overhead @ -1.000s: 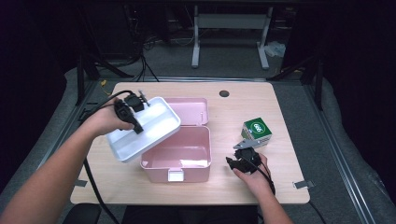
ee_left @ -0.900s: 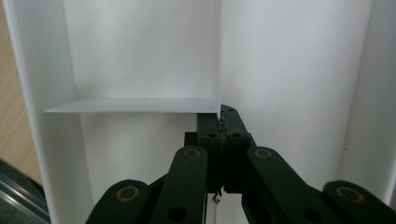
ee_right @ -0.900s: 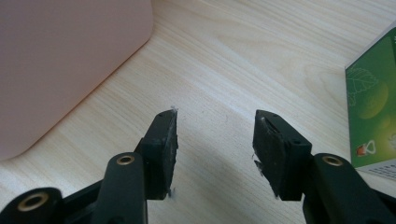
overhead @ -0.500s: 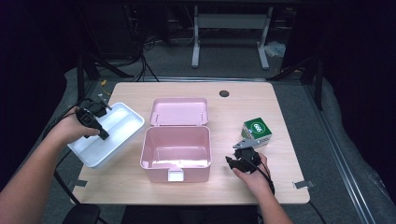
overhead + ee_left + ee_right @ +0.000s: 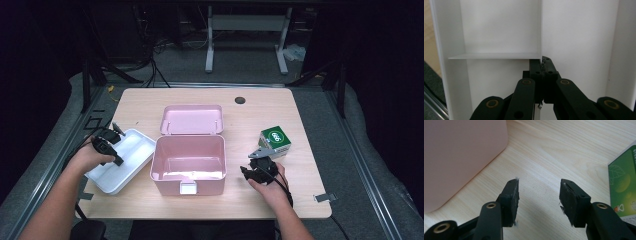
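Observation:
A white divided tray (image 5: pixel 127 159) rests on the table's left side, left of the open pink box (image 5: pixel 189 157). My left gripper (image 5: pixel 111 148) is shut on the tray's inner partition wall (image 5: pixel 541 32), and its pads pinch that thin white wall in the left gripper view (image 5: pixel 541 65). The pink box is empty inside, with its lid (image 5: pixel 192 119) laid back behind it. My right gripper (image 5: pixel 254 170) rests near the table's front right, open with nothing between its fingers (image 5: pixel 539 195). A green and white carton (image 5: pixel 274 141) stands just behind it (image 5: pixel 624 187).
The light wooden table (image 5: pixel 300 200) has a dark round hole (image 5: pixel 240 100) at its back edge. A small metal clip (image 5: pixel 321 197) lies at the front right. The pink box wall (image 5: pixel 461 157) stands left of my right gripper. Dark floor and a metal stand lie beyond.
My left gripper carried the white tray from above the pink box leftward and down onto the table. The right gripper stayed still.

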Action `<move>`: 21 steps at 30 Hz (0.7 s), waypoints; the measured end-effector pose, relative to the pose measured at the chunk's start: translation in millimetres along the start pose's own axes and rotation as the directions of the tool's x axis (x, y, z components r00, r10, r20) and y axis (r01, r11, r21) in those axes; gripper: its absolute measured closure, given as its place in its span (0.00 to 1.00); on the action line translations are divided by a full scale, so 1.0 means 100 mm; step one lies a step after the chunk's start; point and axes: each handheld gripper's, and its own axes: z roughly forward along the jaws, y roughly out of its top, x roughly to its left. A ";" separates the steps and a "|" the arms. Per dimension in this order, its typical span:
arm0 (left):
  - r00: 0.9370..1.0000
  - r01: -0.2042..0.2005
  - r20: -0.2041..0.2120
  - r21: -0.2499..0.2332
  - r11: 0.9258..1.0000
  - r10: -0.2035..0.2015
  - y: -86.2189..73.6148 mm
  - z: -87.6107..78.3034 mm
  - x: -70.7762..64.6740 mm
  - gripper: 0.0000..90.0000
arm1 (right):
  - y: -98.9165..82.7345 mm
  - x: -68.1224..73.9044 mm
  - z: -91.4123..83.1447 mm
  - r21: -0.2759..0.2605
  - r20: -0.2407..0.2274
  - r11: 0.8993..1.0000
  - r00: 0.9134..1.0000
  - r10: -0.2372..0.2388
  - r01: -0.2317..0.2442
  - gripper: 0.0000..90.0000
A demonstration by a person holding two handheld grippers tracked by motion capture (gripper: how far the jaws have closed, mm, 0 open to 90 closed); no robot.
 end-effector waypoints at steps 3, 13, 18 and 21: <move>1.000 0.020 -0.014 0.006 1.000 -0.020 -0.02 0.11 0.00 0.99 | 0.00 0.00 0.01 -0.003 -0.013 1.000 1.000 -0.002 0.002 0.55; 0.999 0.036 -0.028 0.008 0.999 -0.036 -0.16 0.29 0.02 0.98 | 0.00 0.00 0.00 0.001 0.004 1.000 1.000 0.006 -0.006 0.55; 0.998 0.038 -0.043 -0.035 0.999 -0.039 -0.23 0.30 0.02 0.88 | 0.00 -0.01 0.00 0.001 0.002 1.000 1.000 0.016 -0.016 0.55; 0.998 0.056 -0.028 -0.077 0.995 -0.058 -0.27 0.25 0.01 0.78 | 0.02 -0.01 -0.02 -0.006 0.002 1.000 1.000 0.014 -0.014 0.54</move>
